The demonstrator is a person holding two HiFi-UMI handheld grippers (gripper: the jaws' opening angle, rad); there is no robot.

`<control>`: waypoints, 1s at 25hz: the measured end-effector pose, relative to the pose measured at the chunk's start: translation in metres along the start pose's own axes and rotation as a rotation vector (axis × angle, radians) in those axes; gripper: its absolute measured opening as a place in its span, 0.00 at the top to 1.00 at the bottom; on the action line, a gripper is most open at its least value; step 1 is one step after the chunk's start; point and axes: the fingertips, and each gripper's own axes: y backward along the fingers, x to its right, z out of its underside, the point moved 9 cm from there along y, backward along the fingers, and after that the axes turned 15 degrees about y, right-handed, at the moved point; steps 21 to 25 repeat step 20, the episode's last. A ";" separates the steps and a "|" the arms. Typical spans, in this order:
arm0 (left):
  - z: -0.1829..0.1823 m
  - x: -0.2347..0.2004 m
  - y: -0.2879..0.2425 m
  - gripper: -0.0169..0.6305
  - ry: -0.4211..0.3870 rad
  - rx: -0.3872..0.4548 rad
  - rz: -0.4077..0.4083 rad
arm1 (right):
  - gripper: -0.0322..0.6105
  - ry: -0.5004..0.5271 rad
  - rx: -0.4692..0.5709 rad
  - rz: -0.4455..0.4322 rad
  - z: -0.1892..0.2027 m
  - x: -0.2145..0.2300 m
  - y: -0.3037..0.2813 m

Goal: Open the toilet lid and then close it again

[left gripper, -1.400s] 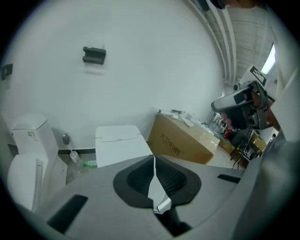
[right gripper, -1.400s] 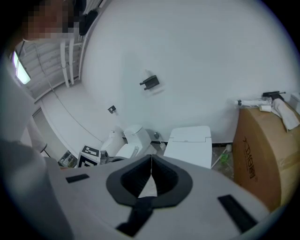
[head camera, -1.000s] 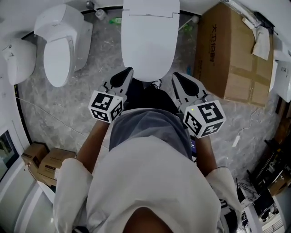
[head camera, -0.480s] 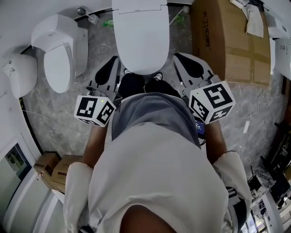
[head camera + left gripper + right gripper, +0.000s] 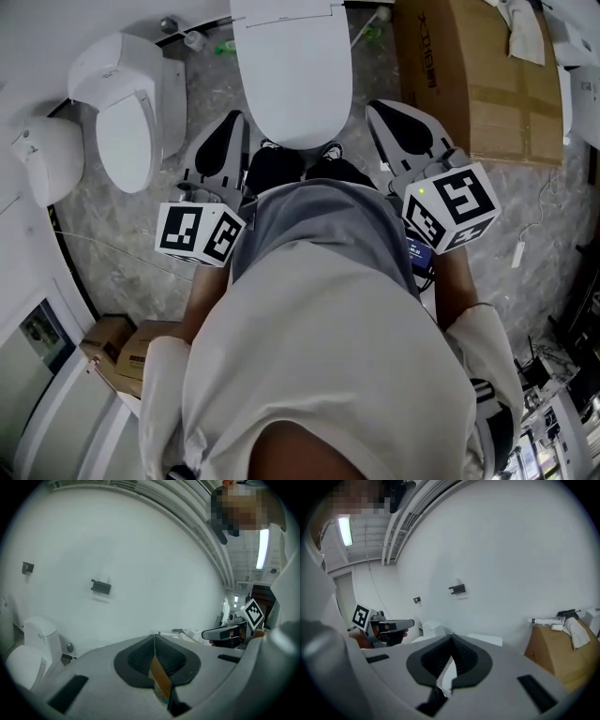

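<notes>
The white toilet (image 5: 292, 75) stands straight ahead with its lid down flat. In the head view my left gripper (image 5: 236, 117) hovers beside the bowl's front left, and my right gripper (image 5: 375, 106) beside its front right. Neither touches the toilet. Both are shut with nothing held. The left gripper view shows its own jaws (image 5: 154, 634) meeting at the tips against the white wall, with the right gripper (image 5: 206, 633) off to the side. In the right gripper view the jaws (image 5: 451, 635) meet too, the lid (image 5: 485, 639) just beyond, and the left gripper (image 5: 411, 622) at the left.
A second white toilet (image 5: 127, 112) stands to the left, with another white fixture (image 5: 47, 159) beyond it. A large cardboard box (image 5: 469, 75) sits close on the right. Small boxes (image 5: 122, 352) lie at the lower left. A white wall rises behind.
Both grippers have risen toward the camera and tipped up nearer to level, spreading slightly apart beside the toilet's front. Their jaws stay shut and the lid stays down.
</notes>
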 end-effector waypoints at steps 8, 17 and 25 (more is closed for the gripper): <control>-0.003 0.004 -0.006 0.96 -0.013 0.005 -0.027 | 0.94 0.013 -0.027 -0.011 0.000 0.000 -0.002; 0.005 0.004 -0.013 0.96 -0.003 -0.018 -0.025 | 0.94 0.029 -0.072 0.035 0.005 0.008 -0.002; 0.005 0.004 -0.015 0.96 -0.010 -0.025 -0.020 | 0.93 0.034 -0.078 0.035 0.005 0.009 -0.003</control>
